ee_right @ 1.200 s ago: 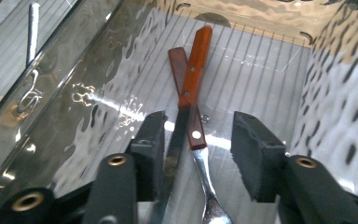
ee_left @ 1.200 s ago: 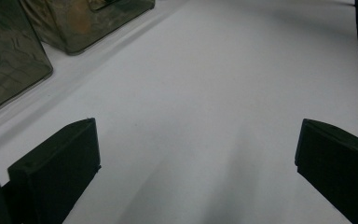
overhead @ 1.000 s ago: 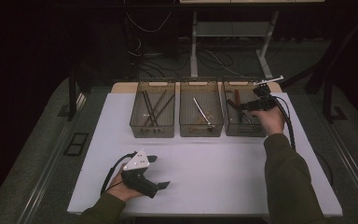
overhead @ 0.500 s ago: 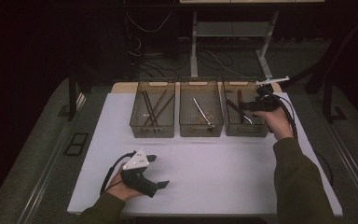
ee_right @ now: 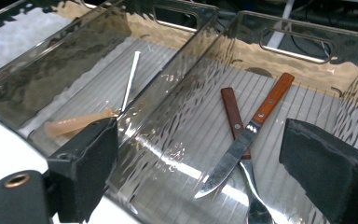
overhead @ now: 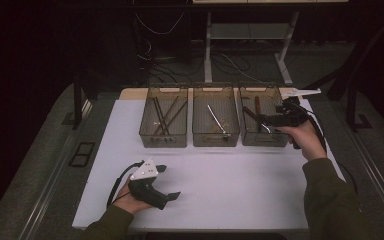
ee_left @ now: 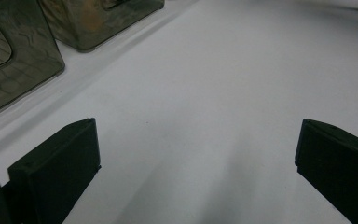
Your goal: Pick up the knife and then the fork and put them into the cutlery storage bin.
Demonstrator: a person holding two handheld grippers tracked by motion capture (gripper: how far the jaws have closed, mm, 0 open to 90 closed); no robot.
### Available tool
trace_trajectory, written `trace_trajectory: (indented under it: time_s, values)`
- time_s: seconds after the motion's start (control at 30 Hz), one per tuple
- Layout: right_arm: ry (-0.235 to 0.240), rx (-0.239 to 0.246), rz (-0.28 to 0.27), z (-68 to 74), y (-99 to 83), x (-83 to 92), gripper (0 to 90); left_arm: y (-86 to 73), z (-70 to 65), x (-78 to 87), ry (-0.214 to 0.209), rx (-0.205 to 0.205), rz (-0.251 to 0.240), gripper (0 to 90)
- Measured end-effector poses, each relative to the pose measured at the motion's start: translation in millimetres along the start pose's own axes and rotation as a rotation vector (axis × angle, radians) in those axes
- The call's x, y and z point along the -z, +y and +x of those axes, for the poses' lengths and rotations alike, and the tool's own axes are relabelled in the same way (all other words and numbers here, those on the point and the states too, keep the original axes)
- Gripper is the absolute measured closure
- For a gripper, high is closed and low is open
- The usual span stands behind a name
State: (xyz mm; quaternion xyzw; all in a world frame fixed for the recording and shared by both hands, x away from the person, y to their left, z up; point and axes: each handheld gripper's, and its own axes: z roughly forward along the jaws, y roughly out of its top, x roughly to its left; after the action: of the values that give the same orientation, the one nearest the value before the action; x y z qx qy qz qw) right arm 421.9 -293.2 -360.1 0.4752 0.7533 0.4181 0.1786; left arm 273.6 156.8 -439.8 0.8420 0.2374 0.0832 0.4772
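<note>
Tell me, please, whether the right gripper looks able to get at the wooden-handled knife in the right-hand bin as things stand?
Probably yes. The right gripper hangs with open, empty jaws just over the right-hand bin, which has no lid, and the knife lies on top, crossing another wooden-handled utensil.

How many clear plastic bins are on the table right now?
3, side by side along the far edge of the white mat: the left bin, the middle bin and the right bin. None looks hidden.
</note>
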Motion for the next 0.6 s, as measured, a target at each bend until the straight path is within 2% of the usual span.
trace_trajectory:
  time_s: [0.27,0.33,0.6]
  values:
    - [0.065,0.01,-0.019,13.3,-18.4,16.4,11.9,-0.1,-1.0,-0.9,-0.003,0.0,0.006,0.0]
    - [0.075,0.015,-0.038,17.0,-23.5,20.6,11.9,-0.1,-1.2,-0.9,-0.005,-0.003,0.008,0.0]
    - [0.086,0.024,-0.088,27.2,-48.9,34.4,12.0,-0.4,-2.0,-0.9,-0.008,0.004,0.011,0.0]
